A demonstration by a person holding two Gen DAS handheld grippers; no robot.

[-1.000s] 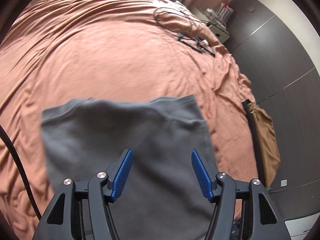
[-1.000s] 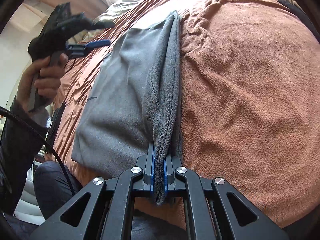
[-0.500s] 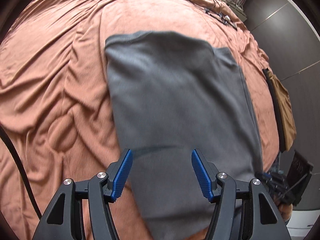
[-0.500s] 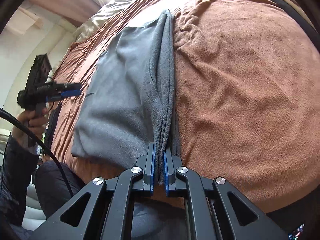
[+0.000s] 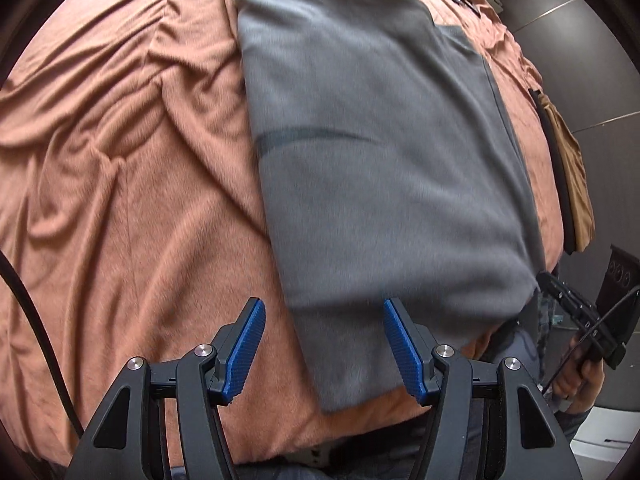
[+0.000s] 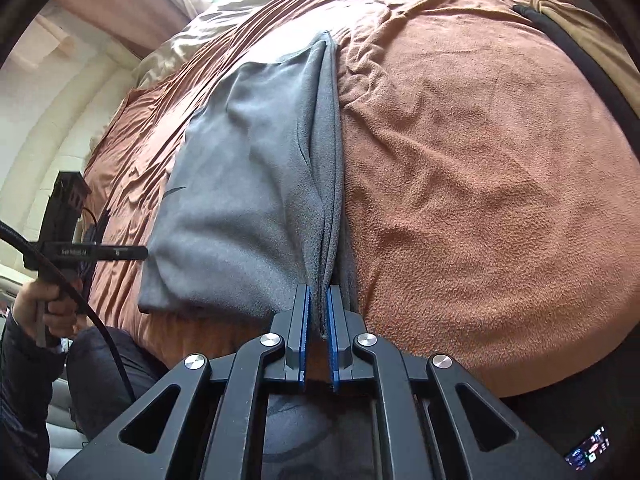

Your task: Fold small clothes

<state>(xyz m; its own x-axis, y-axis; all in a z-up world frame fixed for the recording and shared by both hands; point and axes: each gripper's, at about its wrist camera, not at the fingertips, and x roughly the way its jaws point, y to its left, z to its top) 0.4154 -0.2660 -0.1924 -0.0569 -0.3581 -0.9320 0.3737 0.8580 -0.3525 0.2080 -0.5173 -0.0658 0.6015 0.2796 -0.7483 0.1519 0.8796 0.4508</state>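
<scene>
Both hand-held grippers, the left gripper [image 5: 320,348] and the right gripper [image 6: 317,336], share black angular frames with triangular cut-outs, round silver screw heads and ribbed blue finger pads [image 5: 244,348]. A thick black cable [image 6: 72,292] trails from the left one, whose side bears small white lettering. The person wears a dark sleeve [image 6: 20,356] and dark trousers [image 6: 104,372]

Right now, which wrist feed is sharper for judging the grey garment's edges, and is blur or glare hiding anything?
Left wrist view: motion blur smears the grey garment, its near corner soft; fisheye bulges the bed. Right wrist view: sharp, with fabric texture crisp where the right gripper pinches the garment's edge; the window corner at top left is blown out, hiding nothing relevant.
</scene>
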